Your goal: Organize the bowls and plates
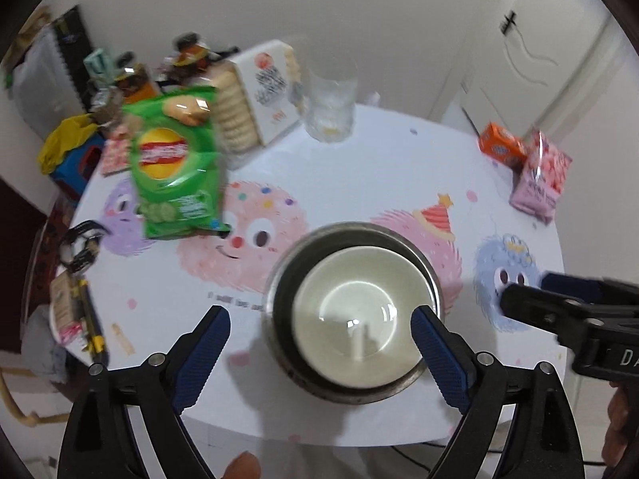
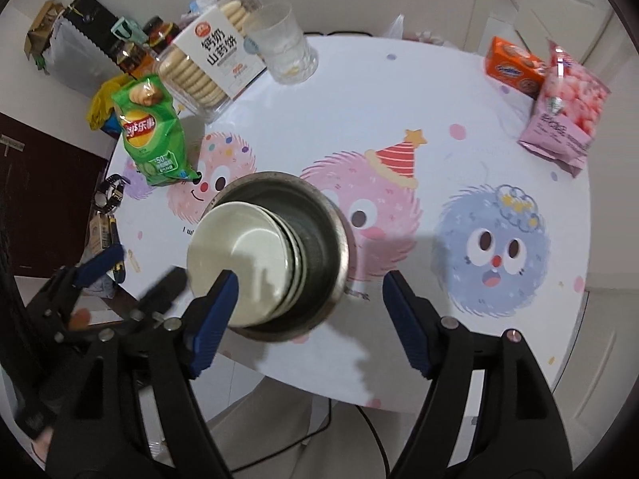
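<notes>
Steel pot [image 2: 279, 255] w/ a stack of white bowls [image 2: 243, 263] inside sits near the front edge of our cartoon-print table [image 2: 439, 92]. We hold the left gripper [image 1: 319, 343] and right gripper [image 2: 309, 311] above it, both w/ jaws wide apart, nothing between the pads. Green chip bag [image 2: 149, 131] stands by the left edge; glass [image 2: 285, 50] at the far edge
</notes>
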Demonstrator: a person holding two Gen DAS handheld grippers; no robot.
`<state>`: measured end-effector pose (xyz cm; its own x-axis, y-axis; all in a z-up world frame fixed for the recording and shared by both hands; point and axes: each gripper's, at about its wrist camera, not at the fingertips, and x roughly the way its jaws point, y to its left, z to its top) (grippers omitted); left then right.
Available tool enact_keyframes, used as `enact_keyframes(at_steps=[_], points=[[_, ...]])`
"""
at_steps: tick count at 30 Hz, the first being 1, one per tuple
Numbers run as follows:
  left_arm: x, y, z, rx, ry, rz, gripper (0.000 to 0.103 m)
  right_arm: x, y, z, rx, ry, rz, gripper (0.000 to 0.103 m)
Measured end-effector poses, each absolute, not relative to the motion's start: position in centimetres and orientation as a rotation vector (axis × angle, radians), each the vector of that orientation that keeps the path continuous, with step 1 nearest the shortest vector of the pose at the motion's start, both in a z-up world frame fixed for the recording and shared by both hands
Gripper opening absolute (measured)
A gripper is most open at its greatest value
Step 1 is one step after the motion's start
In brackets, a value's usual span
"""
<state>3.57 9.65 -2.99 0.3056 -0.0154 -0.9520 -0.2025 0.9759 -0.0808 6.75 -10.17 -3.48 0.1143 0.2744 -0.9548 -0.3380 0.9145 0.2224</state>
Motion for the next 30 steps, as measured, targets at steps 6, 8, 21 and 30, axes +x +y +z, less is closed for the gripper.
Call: enact_keyframes(at_steps=[6,8,21,30], points=[[-0.2,11.6,0.1,-0.303,1.151,0.210,0.103,3.4,-13.3,-1.0,-0.067,1.325,0.388,0.103],[-1.3,11.8,0.8,-0.303,1.132,0.225,0.103,2.5,-14.1,-0.5,-0.071,1.310,0.366,0.103],[-3.7,11.1,1.9,-0.282,1.130,0.240,0.103,0.1,-16.9,0.8,-0.017,1.275,0.294,0.103],[-3.2,10.4,2.2,-0.237,1.142,0.236,0.103,0.1,-16.8,1.3,-0.027,1.269,0.292,0.103]])
